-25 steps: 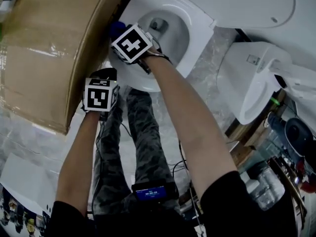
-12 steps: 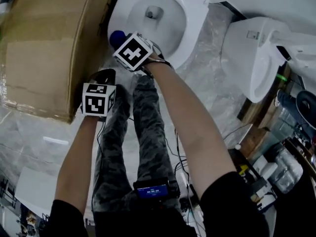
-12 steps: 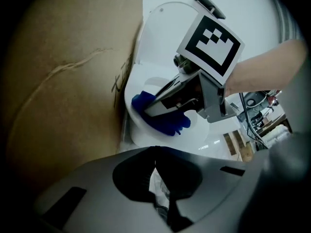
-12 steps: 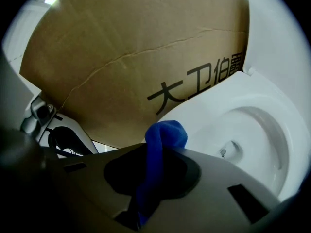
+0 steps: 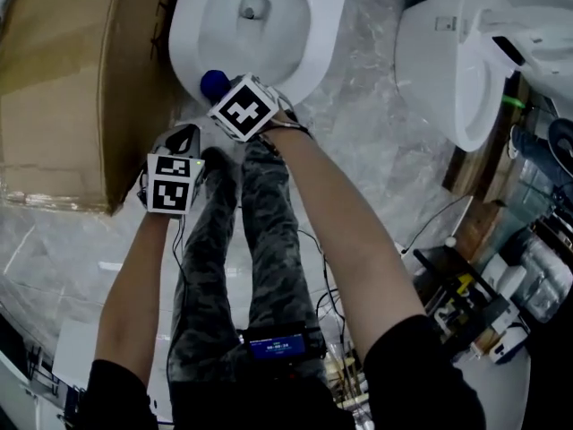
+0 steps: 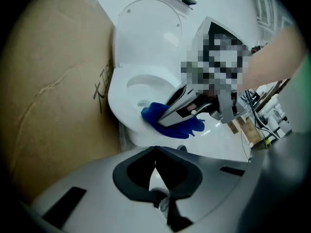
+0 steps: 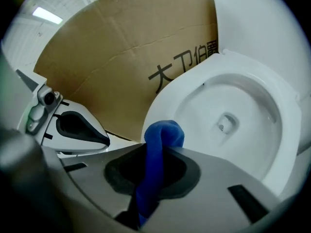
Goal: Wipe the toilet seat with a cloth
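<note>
Right gripper (image 7: 156, 152): fingers pinching a blue cloth (image 7: 163, 134), which bunches up between them and bulges past the tips. In the left gripper view the cloth lies pressed against the front rim of the white toilet (image 5: 191, 27), on the side nearest the cardboard box (image 5: 63, 79).

Left gripper (image 6: 154, 165): fingers pressed together, nothing between them. It hangs off the toilet, low beside the box corner, near the right gripper but apart from it.

The toilet stands on a pale, glossy floor (image 5: 376, 146), its lid raised. The cardboard box stands just beside its left flank. A second white toilet (image 5: 448, 70) stands well apart on the right. The person's camouflage trousers (image 5: 269, 240) show below both arms.
</note>
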